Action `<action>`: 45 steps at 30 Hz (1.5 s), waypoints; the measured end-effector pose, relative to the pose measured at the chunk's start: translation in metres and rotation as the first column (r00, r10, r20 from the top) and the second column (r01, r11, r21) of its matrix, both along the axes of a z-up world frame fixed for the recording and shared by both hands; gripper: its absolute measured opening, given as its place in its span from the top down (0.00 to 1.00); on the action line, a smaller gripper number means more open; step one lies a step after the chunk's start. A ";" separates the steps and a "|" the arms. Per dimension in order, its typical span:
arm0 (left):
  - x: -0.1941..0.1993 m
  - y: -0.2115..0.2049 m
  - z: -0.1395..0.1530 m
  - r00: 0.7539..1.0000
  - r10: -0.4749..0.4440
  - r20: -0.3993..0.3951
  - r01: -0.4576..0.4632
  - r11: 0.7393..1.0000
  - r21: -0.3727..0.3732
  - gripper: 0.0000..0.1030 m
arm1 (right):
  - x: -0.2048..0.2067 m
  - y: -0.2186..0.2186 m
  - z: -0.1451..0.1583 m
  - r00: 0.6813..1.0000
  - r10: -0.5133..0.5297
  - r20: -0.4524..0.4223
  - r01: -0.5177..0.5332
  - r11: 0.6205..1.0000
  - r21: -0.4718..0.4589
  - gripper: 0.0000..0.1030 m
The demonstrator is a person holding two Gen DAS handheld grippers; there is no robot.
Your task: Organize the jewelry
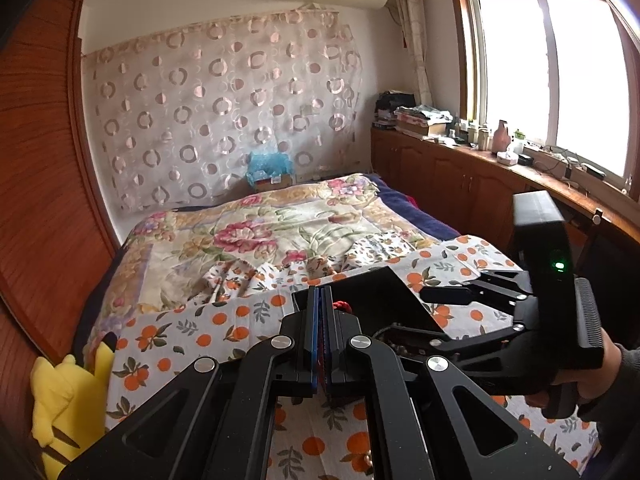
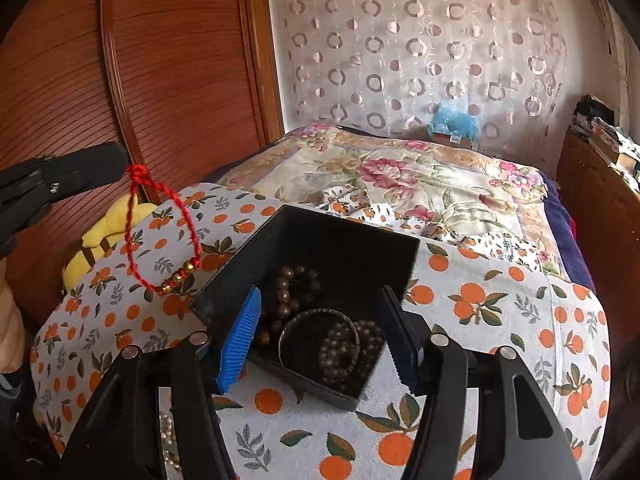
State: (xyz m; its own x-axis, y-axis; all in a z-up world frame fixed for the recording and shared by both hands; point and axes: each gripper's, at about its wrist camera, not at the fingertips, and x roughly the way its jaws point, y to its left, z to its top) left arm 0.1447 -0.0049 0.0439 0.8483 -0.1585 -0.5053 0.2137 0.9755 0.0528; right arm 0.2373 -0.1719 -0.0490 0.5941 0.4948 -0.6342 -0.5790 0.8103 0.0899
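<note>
The left hand-held gripper (image 1: 322, 336) is seen closed, its blue-padded fingers pressed together on the knotted end of a red cord bracelet (image 2: 160, 236). In the right wrist view the bracelet is shown hanging freely below the left hand-held gripper (image 2: 116, 168), with its small gold beads at the bottom of the loop, above the orange-printed cloth (image 2: 500, 308) and just to the left of a black box (image 2: 328, 248).

The right hand-held gripper (image 2: 320, 336) is held wide open, with nothing between its fingers. The near end of the black box is framed between those fingers. Inside the box, dark brown bead bracelets (image 2: 294, 292) and a thin metal bangle (image 2: 320, 334) are seen lying together. A strand of pale pearls (image 2: 170, 440) is partly visible on the cloth below the right hand-held gripper's left finger.

A yellow plush toy (image 1: 68, 400) is seen at the bed's edge, to the left of the left hand-held gripper.
</note>
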 end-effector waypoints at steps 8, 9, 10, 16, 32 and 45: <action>0.023 -0.008 -0.003 1.000 -0.005 -0.010 0.005 1.000 0.011 0.99 | -0.014 -0.024 -0.002 0.999 -0.033 0.013 0.034 0.999 -0.023 0.39; 0.026 -0.010 -0.004 1.000 -0.006 -0.013 0.007 1.000 0.012 0.99 | -0.015 -0.029 -0.004 0.999 -0.042 0.010 0.042 0.999 -0.021 0.39; 0.029 -0.011 -0.005 1.000 -0.007 -0.014 0.007 1.000 0.015 0.99 | -0.017 -0.034 -0.005 0.999 -0.049 0.006 0.049 0.999 -0.017 0.39; 0.042 -0.025 -0.010 1.000 -0.006 -0.028 0.007 0.999 0.037 0.99 | -0.030 -0.045 -0.008 0.998 -0.058 0.003 0.058 0.998 -0.010 0.39; 0.042 -0.029 -0.021 0.998 -0.008 -0.070 0.010 1.000 0.026 0.51 | -0.066 -0.055 0.005 0.998 -0.048 0.042 0.047 0.999 0.017 0.39; -0.038 -0.007 -0.061 0.989 -0.050 -0.137 0.048 0.999 -0.024 0.38 | -0.123 -0.061 -0.015 1.000 -0.019 0.022 0.019 1.000 0.011 0.39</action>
